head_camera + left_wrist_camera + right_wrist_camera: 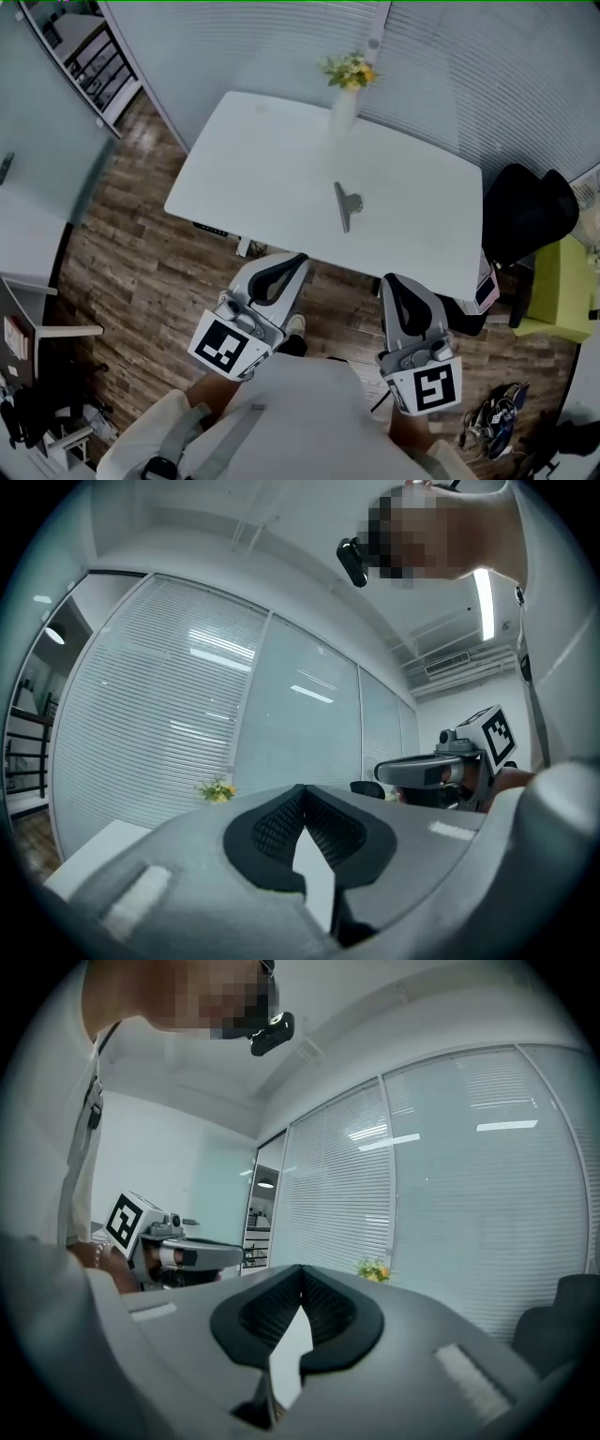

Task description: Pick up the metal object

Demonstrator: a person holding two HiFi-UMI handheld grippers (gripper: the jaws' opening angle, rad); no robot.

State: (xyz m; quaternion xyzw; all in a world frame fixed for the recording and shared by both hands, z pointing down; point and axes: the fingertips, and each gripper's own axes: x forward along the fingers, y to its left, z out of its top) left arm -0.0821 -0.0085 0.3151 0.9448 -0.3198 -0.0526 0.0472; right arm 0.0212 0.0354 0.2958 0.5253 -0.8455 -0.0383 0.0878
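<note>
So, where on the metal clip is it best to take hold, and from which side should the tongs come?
Probably the long thin shank of the metal clip, below its wider lobe. It lies flat on the white table with nothing close by, so come straight down from above and close across its narrow width. The left tongs and right tongs are shut; open one first.
</note>
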